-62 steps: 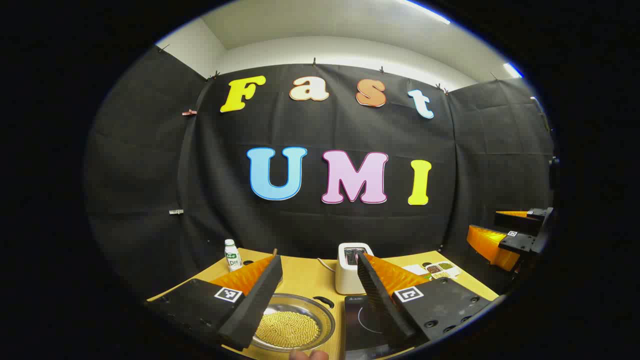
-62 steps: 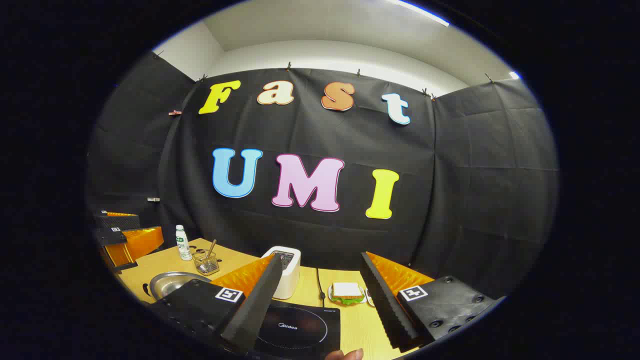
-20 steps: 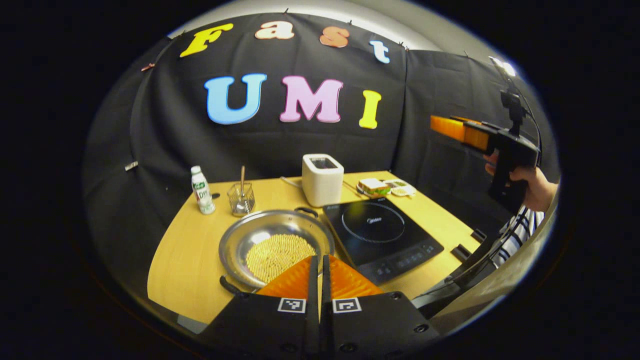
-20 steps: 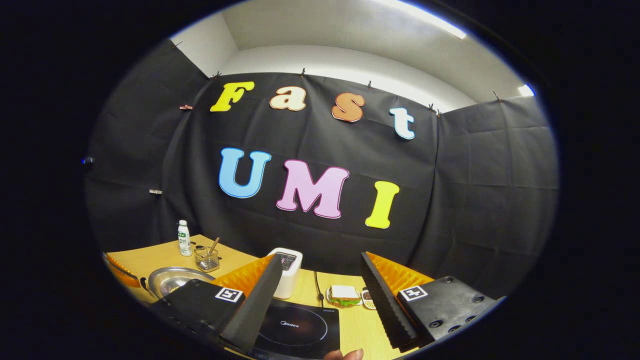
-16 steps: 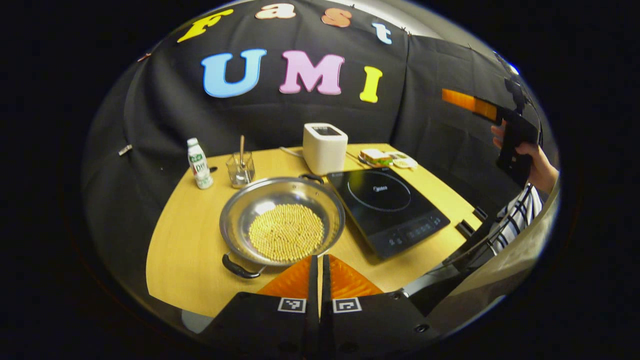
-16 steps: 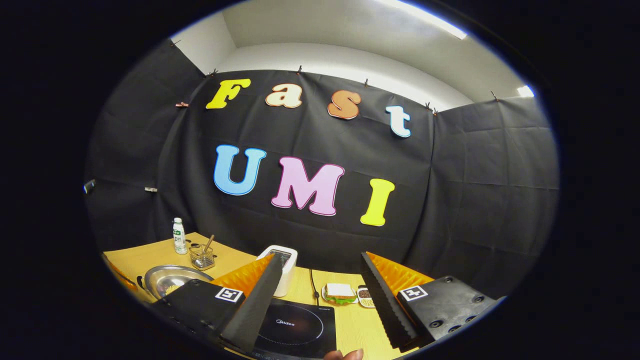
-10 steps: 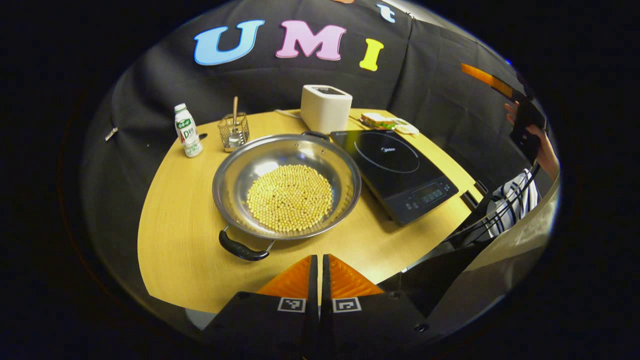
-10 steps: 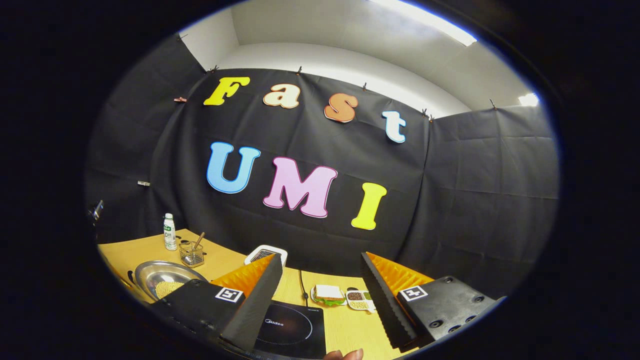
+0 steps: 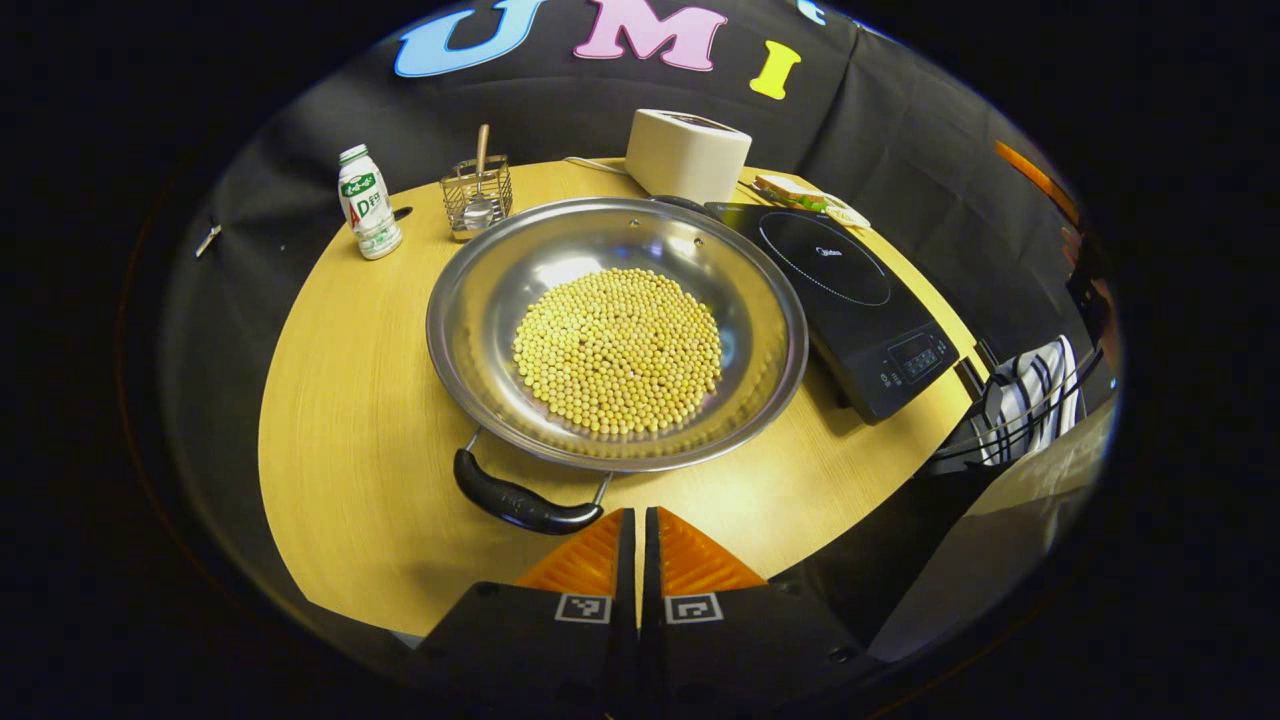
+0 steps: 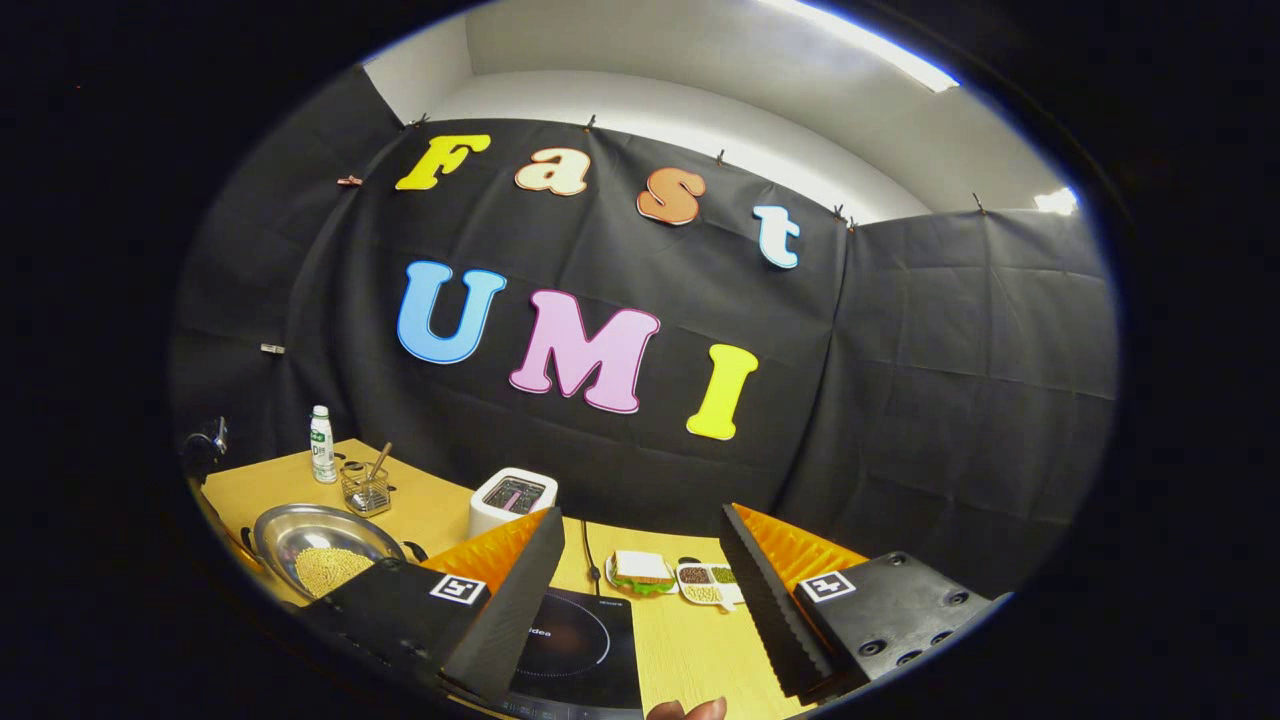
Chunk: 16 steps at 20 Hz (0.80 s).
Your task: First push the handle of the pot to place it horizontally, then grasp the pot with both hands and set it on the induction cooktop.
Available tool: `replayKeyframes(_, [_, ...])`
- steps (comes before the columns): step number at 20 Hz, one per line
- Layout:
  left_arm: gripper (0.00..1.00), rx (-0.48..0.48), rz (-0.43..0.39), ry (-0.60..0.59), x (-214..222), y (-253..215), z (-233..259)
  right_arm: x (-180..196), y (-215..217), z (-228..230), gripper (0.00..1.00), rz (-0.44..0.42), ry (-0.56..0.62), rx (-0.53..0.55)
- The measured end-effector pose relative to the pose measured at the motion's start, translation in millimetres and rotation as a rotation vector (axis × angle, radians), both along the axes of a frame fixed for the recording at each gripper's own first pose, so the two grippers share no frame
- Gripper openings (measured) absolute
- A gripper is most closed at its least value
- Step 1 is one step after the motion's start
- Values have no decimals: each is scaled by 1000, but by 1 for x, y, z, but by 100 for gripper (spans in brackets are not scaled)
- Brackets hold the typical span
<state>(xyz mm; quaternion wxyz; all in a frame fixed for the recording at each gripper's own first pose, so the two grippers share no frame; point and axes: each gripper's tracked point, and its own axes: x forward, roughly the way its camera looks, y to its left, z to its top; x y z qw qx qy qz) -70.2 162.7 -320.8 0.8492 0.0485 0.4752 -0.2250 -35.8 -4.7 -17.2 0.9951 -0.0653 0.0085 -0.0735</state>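
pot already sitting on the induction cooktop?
No: in the left gripper view the pot rests on the wooden table, beside the induction cooktop.

White brand lettering stands on the black glass induction cooktop. In the right gripper view the letters "idea" are legible, their start hidden behind a finger of the right gripper. In the left gripper view the same mark is too small to read, as are the symbols on the control panel. The small white plastic bottle bears a green printed label. Each finger of the left gripper carries a square black-and-white code marker, as do the right gripper's fingers.
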Motion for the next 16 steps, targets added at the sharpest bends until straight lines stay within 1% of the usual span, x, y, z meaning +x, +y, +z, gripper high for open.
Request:
replayKeyframes(1, [5, -5, -3, 3, 2, 0, -2, 0, 0, -2, 98, -7, 4, 5])
replayKeyframes(3, [5, 16, -11, 4, 4, 7, 0, 1, 0, -4, 98, -14, 9, 5])
replayKeyframes(5, [5, 41, -13, 2, 12, 22, -2, 3, 4, -6, 98, -13, 12, 0])
replayKeyframes(10, [5, 57, -6, -2, 31, 52, -6, 7, 11, -11, 97, -15, 26, 6])
replayKeyframes(16, [5, 26, 61, -35, 66, 85, -8, 9, 13, -15, 97, -30, 47, 0])
